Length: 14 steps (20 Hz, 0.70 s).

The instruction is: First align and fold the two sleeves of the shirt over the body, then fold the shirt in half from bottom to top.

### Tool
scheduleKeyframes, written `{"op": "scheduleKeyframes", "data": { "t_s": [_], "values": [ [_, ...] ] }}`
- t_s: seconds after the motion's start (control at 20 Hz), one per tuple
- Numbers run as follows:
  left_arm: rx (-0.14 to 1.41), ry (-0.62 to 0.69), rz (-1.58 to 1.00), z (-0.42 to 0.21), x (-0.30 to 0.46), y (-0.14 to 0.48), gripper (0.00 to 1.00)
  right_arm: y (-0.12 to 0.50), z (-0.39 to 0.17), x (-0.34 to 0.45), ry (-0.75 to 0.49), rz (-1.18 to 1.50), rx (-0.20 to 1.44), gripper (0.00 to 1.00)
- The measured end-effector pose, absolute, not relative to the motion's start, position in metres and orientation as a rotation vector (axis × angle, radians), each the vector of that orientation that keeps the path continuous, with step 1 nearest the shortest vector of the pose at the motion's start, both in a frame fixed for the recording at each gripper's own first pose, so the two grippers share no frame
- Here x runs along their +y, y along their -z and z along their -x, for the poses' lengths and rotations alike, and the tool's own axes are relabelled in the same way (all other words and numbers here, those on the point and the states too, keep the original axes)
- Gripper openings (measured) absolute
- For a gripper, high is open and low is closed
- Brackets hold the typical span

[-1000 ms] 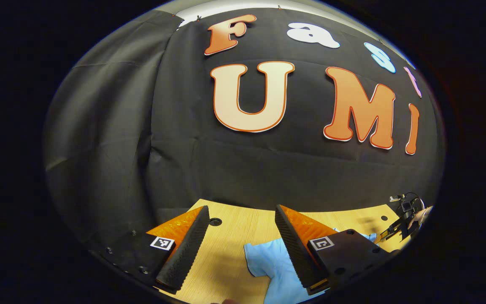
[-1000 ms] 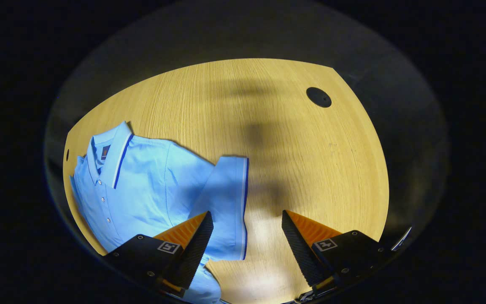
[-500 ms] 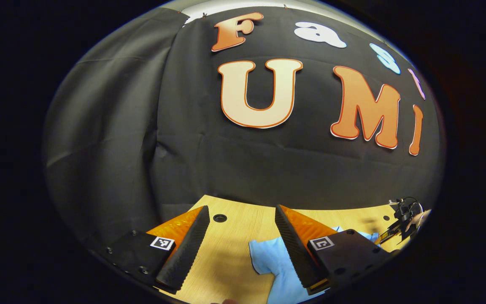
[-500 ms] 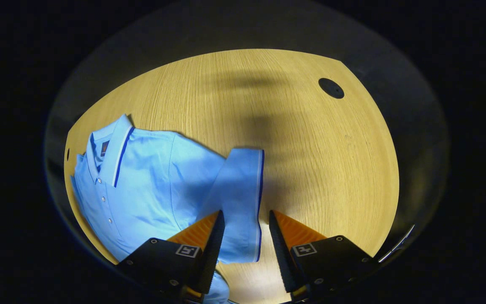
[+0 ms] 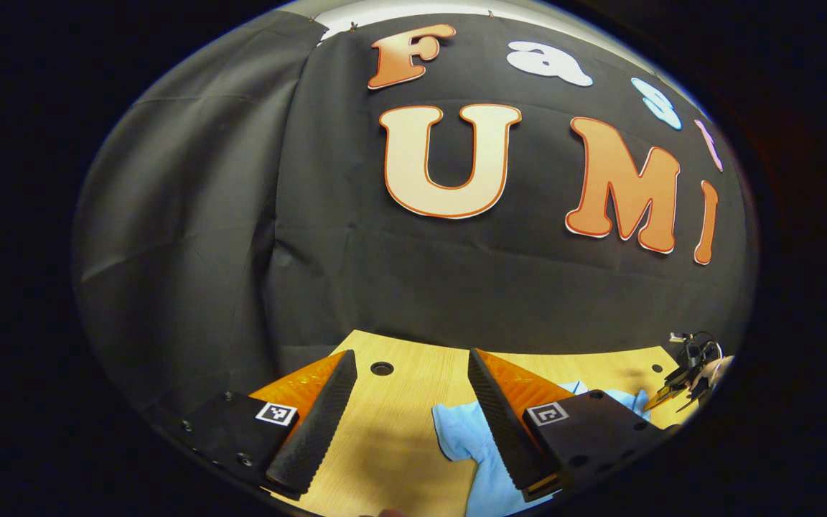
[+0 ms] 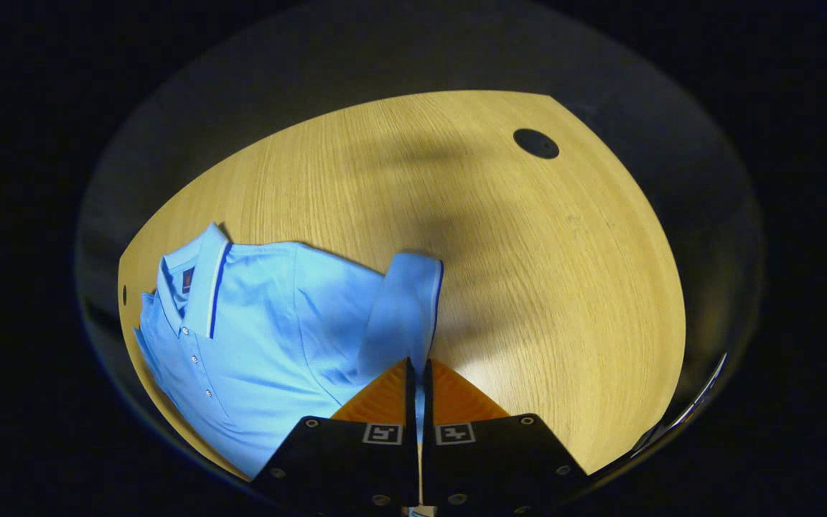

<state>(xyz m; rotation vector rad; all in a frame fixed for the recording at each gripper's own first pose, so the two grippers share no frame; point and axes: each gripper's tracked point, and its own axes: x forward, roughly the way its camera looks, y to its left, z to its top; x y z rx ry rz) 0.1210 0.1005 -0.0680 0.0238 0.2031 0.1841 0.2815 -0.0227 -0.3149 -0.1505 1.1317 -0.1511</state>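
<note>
A light blue polo shirt [image 6: 263, 323] with a striped collar lies on the wooden table [image 6: 528, 287], collar to the left in the right gripper view. Its near sleeve [image 6: 406, 309] has a dark blue cuff edge. My right gripper [image 6: 416, 370] is shut on that sleeve's lower end, and the cloth runs up from between the fingers. In the left gripper view my left gripper [image 5: 410, 377] stands open above the table, with the other sleeve [image 5: 467, 434] of the shirt lying beside its right finger [image 5: 503, 424]. The other gripper [image 5: 690, 366] and a hand appear small at the far right.
The black cloth wall [image 5: 456, 287] rises just behind the table's far edge. Round dark holes sit in the tabletop near its corners [image 6: 535, 143] [image 5: 382, 368]. Bare wood stretches to the right of the shirt in the right gripper view.
My right gripper has closed from wide open onto the near sleeve. The left gripper stays open and has drifted slightly left, so the shirt sits a little more to its right.
</note>
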Motion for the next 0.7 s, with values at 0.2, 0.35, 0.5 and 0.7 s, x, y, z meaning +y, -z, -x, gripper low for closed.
{"op": "scheduleKeyframes", "data": {
  "t_s": [0.2, 0.35, 0.5, 0.7],
  "values": [
    [0.206, -0.155, -0.021, -0.114, 0.116, 0.068, 1.00, 0.281, -0.271, 0.016, 0.108, 0.140, 1.065, 0.02],
    [0.205, -0.134, -0.043, -0.114, 0.128, 0.066, 1.00, 0.264, -0.264, 0.042, 0.080, 0.173, 1.013, 0.02],
    [0.198, -0.118, -0.050, -0.114, 0.143, 0.060, 1.00, 0.254, -0.248, 0.088, 0.017, 0.180, 0.988, 0.02],
    [0.199, -0.110, -0.048, -0.114, 0.154, 0.060, 1.00, 0.259, -0.234, 0.154, -0.127, 0.176, 0.965, 0.03]
  ]
}}
